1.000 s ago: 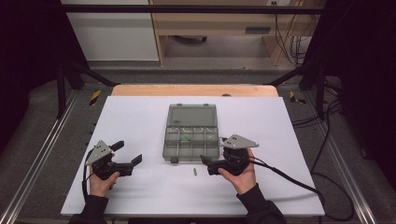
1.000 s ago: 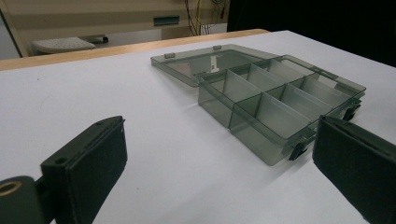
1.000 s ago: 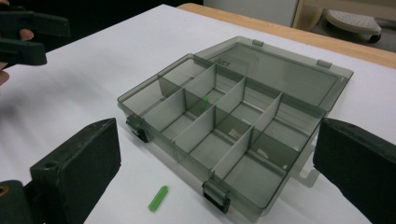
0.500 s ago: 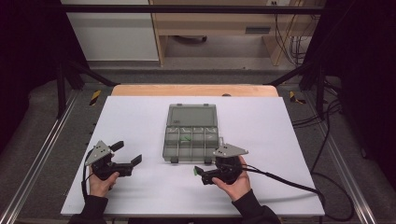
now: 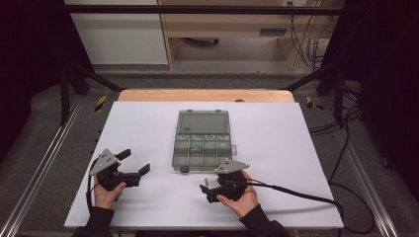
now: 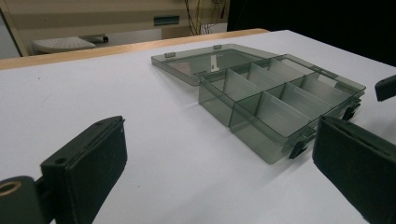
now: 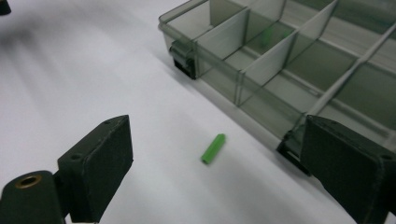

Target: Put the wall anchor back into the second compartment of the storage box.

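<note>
In the high view, a white table (image 5: 148,138) fills the middle of the frame. At its centre lies a compartment box (image 5: 202,140) of smoky transparent plastic, with its lid opened flat toward the top of the frame. Inside one middle compartment a small green piece (image 5: 197,146) is visible. Just below the box, on the bare table, lies a green peg (image 5: 206,181), short and thin. In the lower left the left gripper (image 5: 136,165) rests in a hand, its jaws apart and holding nothing. In the lower centre the right gripper (image 5: 203,192) is in the other hand, near the peg; its jaws are also apart.

In the left gripper view, the two black jaws stand wide apart at the bottom corners. The box (image 6: 275,100) is in the upper right, with thin dividers forming two rows of compartments.

In the right gripper view, the green peg (image 7: 213,149) lies in the middle of the frame between the open jaws, touching neither. It is a bright green cylinder, lying flat and tilted diagonally. The box (image 7: 280,60) fills the upper right, and its black latch (image 7: 183,58) sits on the front wall.
</note>
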A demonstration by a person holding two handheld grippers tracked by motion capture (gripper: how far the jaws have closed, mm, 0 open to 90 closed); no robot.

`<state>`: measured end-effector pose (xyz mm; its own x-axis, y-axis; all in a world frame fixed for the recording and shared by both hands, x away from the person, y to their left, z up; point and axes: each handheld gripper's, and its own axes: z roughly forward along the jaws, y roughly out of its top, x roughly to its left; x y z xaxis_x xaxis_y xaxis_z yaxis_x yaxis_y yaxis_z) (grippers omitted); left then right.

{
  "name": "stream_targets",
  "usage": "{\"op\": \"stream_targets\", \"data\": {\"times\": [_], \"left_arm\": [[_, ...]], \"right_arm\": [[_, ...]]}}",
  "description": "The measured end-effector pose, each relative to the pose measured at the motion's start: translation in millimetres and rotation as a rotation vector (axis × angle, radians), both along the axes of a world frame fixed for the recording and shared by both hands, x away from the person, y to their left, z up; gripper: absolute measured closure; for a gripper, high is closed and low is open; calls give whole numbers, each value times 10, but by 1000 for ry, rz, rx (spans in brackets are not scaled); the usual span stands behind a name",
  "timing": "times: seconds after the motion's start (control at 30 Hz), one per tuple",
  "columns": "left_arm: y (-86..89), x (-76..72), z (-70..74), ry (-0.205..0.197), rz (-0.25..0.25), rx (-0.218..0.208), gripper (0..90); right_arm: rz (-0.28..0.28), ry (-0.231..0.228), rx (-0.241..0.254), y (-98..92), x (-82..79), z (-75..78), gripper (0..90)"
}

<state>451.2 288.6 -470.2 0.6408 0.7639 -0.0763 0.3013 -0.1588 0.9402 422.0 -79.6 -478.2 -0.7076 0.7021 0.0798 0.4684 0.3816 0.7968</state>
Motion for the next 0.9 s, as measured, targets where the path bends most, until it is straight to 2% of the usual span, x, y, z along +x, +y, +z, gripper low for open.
{"op": "stream_targets", "data": {"times": [0.13,0.4,0.57,0.67,0.9], "left_arm": [[3,-3,1,1,0,1,29],[0,0,0,1,0,2,29],[0,1,-3,1,1,1,30],[-1,1,-3,2,0,4,30],[-2,2,-4,3,1,4,30]], "right_arm": [[15,35,-6,58,16,-70,177],[0,73,-17,86,105,-149,425],[-6,103,-25,98,161,-192,543],[-12,121,-30,103,187,-209,598],[-11,128,-52,113,209,-246,699]]}}
